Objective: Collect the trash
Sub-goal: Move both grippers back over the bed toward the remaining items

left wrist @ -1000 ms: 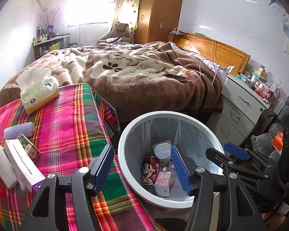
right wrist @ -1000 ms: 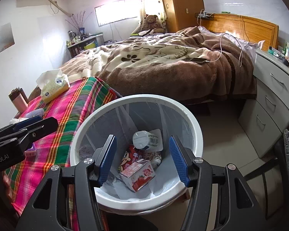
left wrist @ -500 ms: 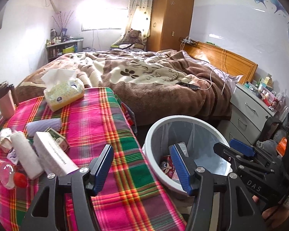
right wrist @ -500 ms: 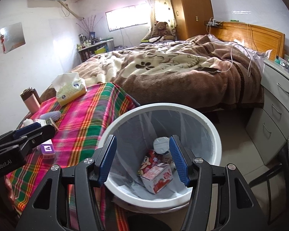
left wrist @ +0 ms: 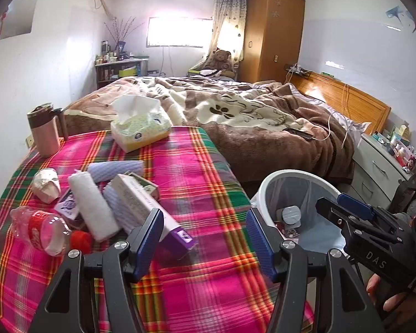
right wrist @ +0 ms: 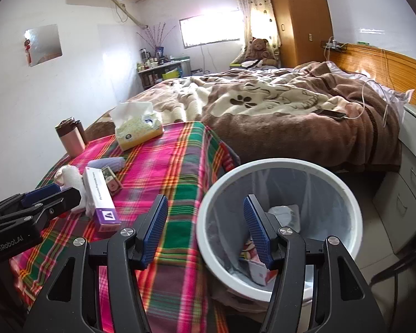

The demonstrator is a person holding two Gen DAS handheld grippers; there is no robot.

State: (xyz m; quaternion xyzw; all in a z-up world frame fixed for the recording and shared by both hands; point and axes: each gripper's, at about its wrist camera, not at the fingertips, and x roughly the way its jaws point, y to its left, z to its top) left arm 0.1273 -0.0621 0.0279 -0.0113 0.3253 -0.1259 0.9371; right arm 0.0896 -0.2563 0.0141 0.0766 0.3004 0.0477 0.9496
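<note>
left gripper gaped, empty, over plaid table; right gripper likewise gaped at bin rim. bin's cartons mostly hidden behind finger. clear bottle lay on table, label unreadable.

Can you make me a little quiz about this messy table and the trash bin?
1. True or false: the left gripper is holding something.
2. What stands farthest back on the plaid table: A) tissue box B) plastic bottle C) long white-and-purple box?
3. Fill in: the trash bin already holds ____.

Key: 1 false, open and empty. 2 A. 3 some trash.
</note>
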